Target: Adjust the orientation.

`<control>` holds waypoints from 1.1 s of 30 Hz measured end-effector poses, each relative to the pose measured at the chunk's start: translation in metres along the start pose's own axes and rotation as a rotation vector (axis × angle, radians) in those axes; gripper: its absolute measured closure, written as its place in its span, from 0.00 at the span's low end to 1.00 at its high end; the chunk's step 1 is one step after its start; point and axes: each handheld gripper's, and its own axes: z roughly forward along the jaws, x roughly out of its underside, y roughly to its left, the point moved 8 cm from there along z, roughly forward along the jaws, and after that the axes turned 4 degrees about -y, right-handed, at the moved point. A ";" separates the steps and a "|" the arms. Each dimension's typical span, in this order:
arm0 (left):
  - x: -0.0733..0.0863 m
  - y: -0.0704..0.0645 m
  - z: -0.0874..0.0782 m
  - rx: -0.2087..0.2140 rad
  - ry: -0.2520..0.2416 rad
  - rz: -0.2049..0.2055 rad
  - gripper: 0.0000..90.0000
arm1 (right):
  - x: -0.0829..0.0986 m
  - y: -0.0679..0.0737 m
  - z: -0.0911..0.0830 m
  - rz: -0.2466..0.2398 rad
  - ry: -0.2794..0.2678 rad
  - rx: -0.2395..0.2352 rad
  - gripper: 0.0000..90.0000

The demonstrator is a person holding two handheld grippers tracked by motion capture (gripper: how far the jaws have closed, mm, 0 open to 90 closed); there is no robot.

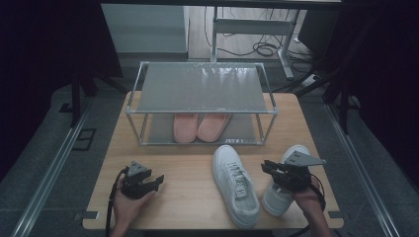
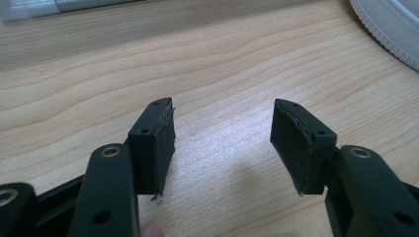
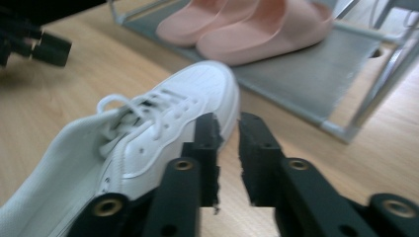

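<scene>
Two white sneakers lie on the wooden table (image 1: 183,197). One sneaker (image 1: 235,185) lies in the middle with its toe toward the rack; its side also shows (image 3: 163,123) (image 2: 390,24). The other sneaker (image 1: 296,150) lies at the right, partly under my right gripper (image 1: 265,166). That right gripper (image 3: 228,118) hovers with its jaws nearly together, a narrow gap and nothing between them. My left gripper (image 1: 159,180) (image 2: 223,103) rests low over bare wood at the front left, open and empty. A pair of pink slippers (image 1: 200,126) (image 3: 257,29) sits on the rack's lower shelf.
A two-shelf metal rack (image 1: 202,86) stands at the table's far side, its top shelf bare. My left gripper (image 3: 34,39) appears far off in the right gripper view. Bare wood lies between the left gripper and the middle sneaker. Dark floor surrounds the table.
</scene>
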 end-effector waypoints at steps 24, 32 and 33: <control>-0.008 0.005 -0.013 0.008 -0.059 -0.029 0.48 | -0.008 0.018 0.055 -0.079 0.389 -0.049 1.00; -0.007 0.005 -0.013 0.008 -0.059 -0.032 0.48 | -0.003 0.004 0.076 -0.049 0.475 -0.047 1.00; -0.007 0.005 -0.013 0.008 -0.058 -0.033 0.48 | -0.002 0.005 0.077 -0.047 0.483 -0.051 1.00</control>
